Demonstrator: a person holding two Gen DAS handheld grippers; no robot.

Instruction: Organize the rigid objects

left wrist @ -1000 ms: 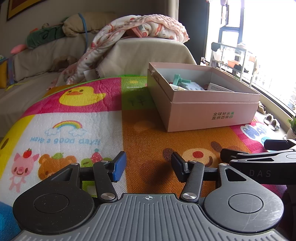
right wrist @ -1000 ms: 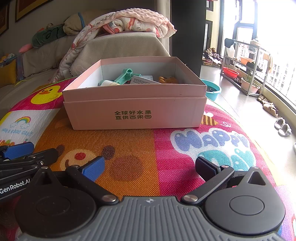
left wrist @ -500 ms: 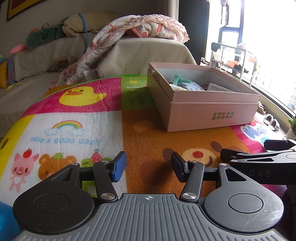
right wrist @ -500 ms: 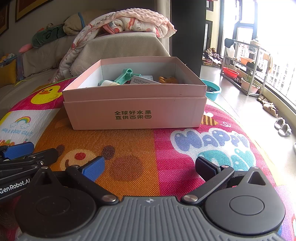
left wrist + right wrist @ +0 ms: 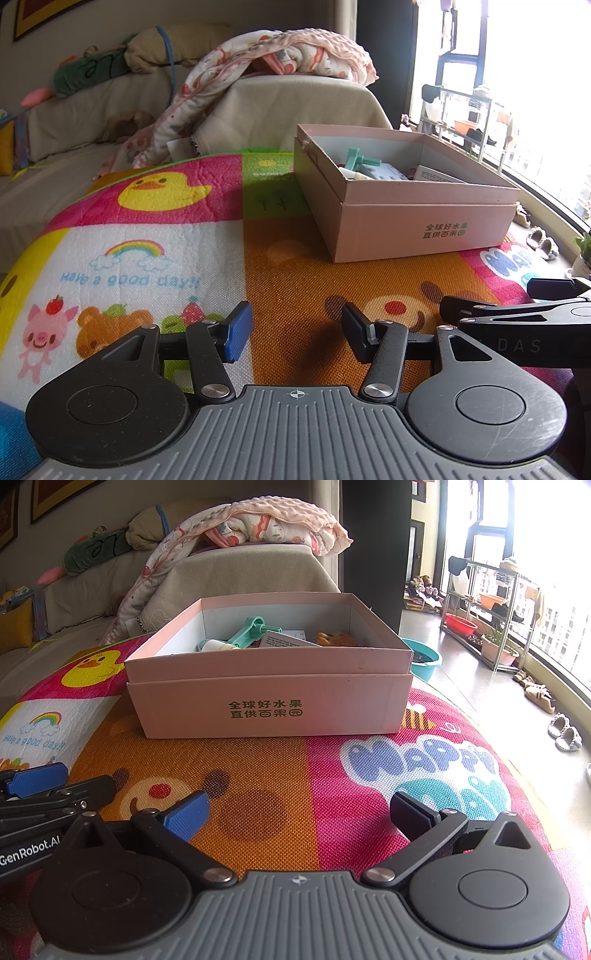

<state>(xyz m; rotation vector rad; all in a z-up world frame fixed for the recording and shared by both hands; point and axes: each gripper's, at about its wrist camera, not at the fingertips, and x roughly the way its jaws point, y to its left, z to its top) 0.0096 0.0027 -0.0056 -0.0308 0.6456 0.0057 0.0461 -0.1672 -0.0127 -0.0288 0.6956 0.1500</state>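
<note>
A pink open cardboard box [image 5: 273, 709] with green lettering stands on a colourful play mat [image 5: 295, 775]; it also shows in the left wrist view [image 5: 424, 229]. Inside lie a teal plastic piece [image 5: 247, 627], a white card [image 5: 288, 639] and an orange-brown item [image 5: 336, 638]. My left gripper [image 5: 295, 332] is open and empty, low over the mat, left of the box. My right gripper [image 5: 299, 812] is open and empty, in front of the box. Each gripper shows at the edge of the other's view.
A covered sofa [image 5: 288, 107] with a heaped blanket [image 5: 258, 524] stands behind the mat. A teal basin [image 5: 424, 659], a metal rack [image 5: 491, 613] and slippers [image 5: 563, 733] are on the floor at the right by the window.
</note>
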